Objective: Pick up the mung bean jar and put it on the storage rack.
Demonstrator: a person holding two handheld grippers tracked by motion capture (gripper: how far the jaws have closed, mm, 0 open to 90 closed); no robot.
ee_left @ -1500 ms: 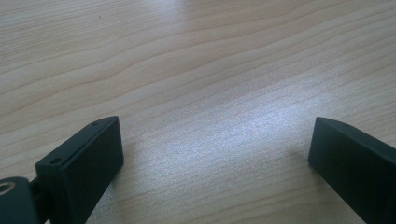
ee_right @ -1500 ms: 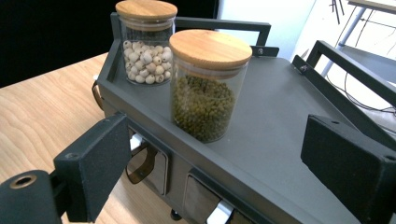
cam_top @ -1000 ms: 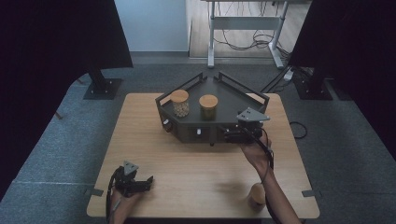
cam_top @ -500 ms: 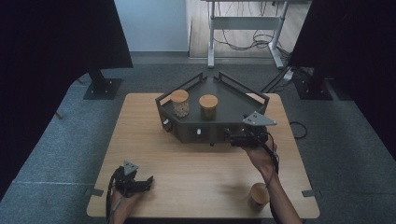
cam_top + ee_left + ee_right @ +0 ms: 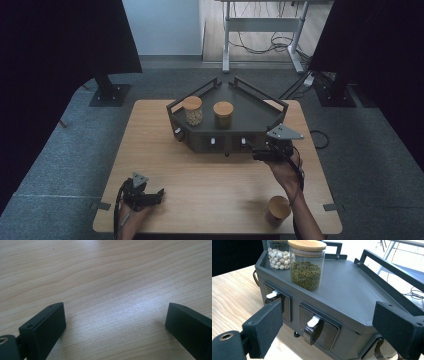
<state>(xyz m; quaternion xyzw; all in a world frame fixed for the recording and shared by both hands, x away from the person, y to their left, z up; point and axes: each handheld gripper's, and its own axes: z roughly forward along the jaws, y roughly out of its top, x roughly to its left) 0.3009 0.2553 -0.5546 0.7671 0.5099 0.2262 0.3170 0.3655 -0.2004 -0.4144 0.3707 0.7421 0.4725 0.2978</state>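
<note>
A dark rack (image 5: 250,112) with small front drawers stands at the back middle of the wooden table. On top of it stand a jar of white beads (image 5: 193,110) and a jar of green beans (image 5: 223,114), both with wooden lids. A third lidded jar (image 5: 277,210) stands on the table near the front right. My right gripper (image 5: 260,152) is open just in front of the rack's right end; in the right gripper view (image 5: 329,330) a white-handled drawer (image 5: 313,322) lies between its jaws. My left gripper (image 5: 152,196) rests open at the front left over bare wood (image 5: 112,325).
The green bean jar (image 5: 307,267) and the bead jar (image 5: 277,255) stand close behind the drawer fronts; a second drawer handle (image 5: 272,294) is further left. Raised rails (image 5: 387,263) edge the rack's top. Dark stands (image 5: 107,92) and a desk frame (image 5: 260,35) are beyond the table.
My right gripper has drifted a little right and back toward the person along the rack's front. The forearm has shifted off the front-right jar. The left gripper has stayed put.
</note>
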